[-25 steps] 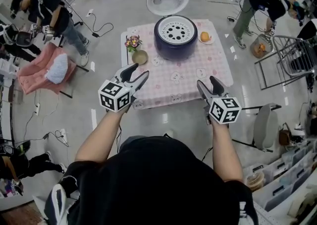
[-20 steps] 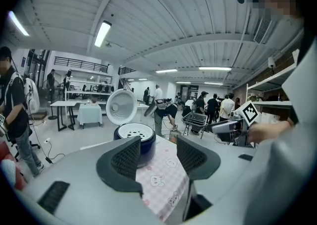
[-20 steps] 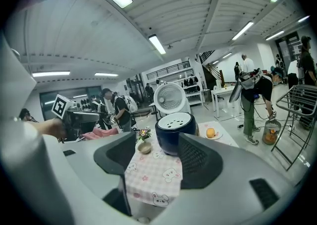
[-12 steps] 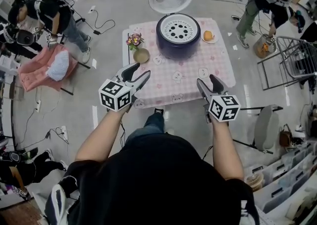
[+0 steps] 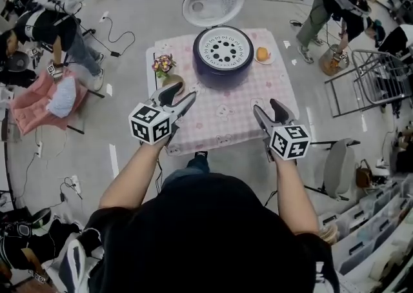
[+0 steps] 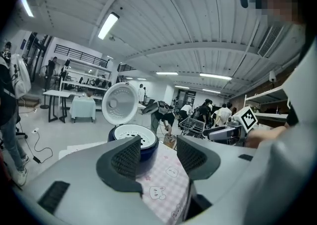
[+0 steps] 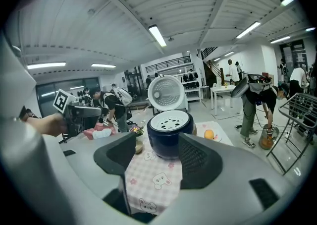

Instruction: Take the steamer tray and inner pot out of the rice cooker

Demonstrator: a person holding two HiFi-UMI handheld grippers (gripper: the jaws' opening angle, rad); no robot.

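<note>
A dark blue rice cooker [image 5: 224, 58] stands at the far side of a small table [image 5: 219, 114] with a pink checked cloth. Its white lid [image 5: 213, 2] is swung open behind it. The white steamer tray [image 5: 223, 48] with round holes sits in the cooker's top; the inner pot is hidden beneath it. My left gripper [image 5: 175, 99] is open above the table's near left part. My right gripper [image 5: 270, 112] is open at the near right edge. Both are empty and well short of the cooker [image 7: 170, 133], which also shows in the left gripper view [image 6: 134, 140].
A small vase of flowers [image 5: 164, 67] stands left of the cooker. An orange on a plate [image 5: 262, 55] lies to its right. Several people stand around the room; a grey chair [image 5: 339, 166] is right of the table, a metal rack [image 5: 361, 82] farther right.
The table and cooker have shifted slightly left and closer in the head view as I stepped nearer. Both grippers stay open in about the same pose.
</note>
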